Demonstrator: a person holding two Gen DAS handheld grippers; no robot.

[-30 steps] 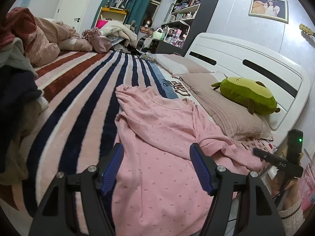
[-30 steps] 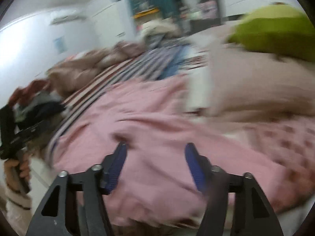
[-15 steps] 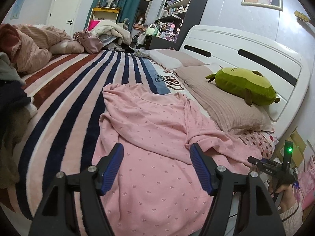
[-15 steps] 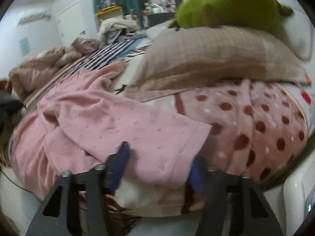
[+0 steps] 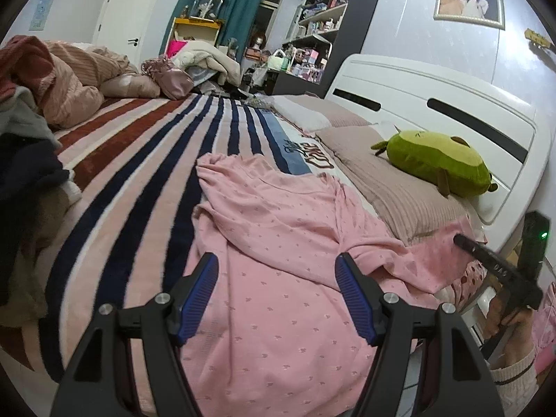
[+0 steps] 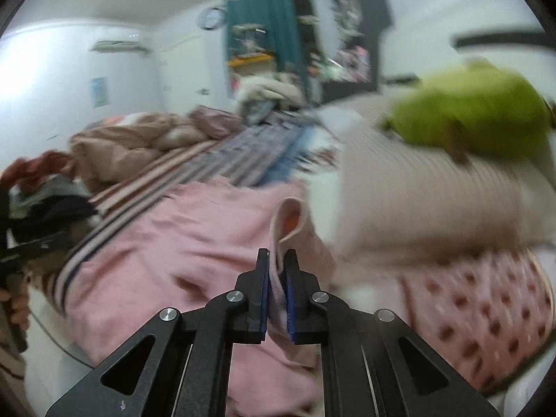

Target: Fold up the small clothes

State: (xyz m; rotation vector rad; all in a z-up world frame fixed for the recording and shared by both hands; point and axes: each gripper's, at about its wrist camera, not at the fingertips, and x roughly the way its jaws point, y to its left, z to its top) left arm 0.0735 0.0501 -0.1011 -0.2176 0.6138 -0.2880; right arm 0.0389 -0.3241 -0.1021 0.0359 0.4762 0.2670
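Observation:
A pink patterned garment (image 5: 278,250) lies crumpled on the striped bedspread (image 5: 146,160), one sleeve trailing right toward the pillow. My left gripper (image 5: 277,288) is open and empty, hovering just above the garment's near part. My right gripper (image 6: 277,271) is shut on the garment's sleeve end (image 6: 288,222), which rises as a lifted fold between the fingers. The right gripper also shows at the right edge of the left wrist view (image 5: 493,264). The right wrist view is motion-blurred.
A green plush toy (image 5: 438,160) rests on a beige pillow (image 5: 399,194) against the white headboard (image 5: 434,104). A pile of clothes (image 5: 27,146) lies at the left. A dotted pink blanket (image 6: 486,305) covers the bed's near right corner.
My right gripper has closed on the sleeve end and lifted it up and left. My left gripper has stayed open over the garment, shifting only slightly.

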